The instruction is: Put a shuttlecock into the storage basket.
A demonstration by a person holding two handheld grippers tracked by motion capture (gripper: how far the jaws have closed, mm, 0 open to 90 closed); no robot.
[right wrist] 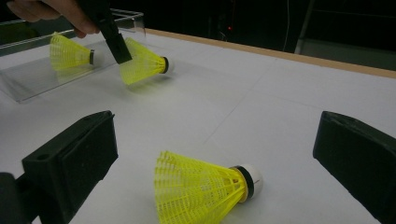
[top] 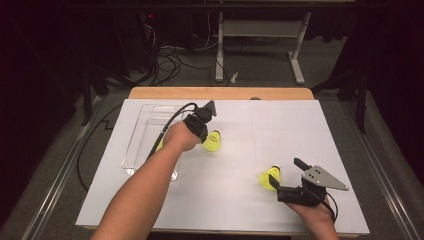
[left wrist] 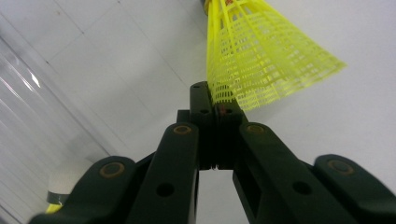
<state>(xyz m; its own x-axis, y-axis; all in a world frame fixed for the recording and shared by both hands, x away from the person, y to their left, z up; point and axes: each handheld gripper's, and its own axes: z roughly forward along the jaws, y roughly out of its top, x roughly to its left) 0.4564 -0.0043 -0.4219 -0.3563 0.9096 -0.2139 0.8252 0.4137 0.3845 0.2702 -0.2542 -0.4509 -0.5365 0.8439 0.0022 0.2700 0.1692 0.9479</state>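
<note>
Nearest, at the bottom right of the high view, the right gripper (top: 285, 175) rests low over the white table sheet (top: 300, 130), held in the person's right hand (top: 315, 215). Its two black jaws stand wide apart and hold nothing. Between them, in the right gripper view, a yellow plastic mesh shuttlecock with a white cork and a black band (right wrist: 201, 189) lies on its side on the sheet, cork toward the right jaw. It touches neither pad.

Farther in, toward the middle left of the table, the left gripper (top: 209, 131) points down at a second yellow mesh shuttlecock (top: 212, 141). The left gripper view shows its jaws pressed together on the rim of that shuttlecock's skirt (left wrist: 261, 60), with the mesh pinched between the tips. In the right gripper view this shuttlecock (right wrist: 142, 61) lies on the sheet with its cork pointing right, just outside the tray.

Farther left sits a clear rectangular plastic tray (top: 145, 112), on the sheet and just beside the left forearm. A third yellow shuttlecock (right wrist: 70, 53) lies inside it on its side.

Beyond the sheet runs the bare wooden table edge (top: 220, 93), then dark floor with cables.
</note>
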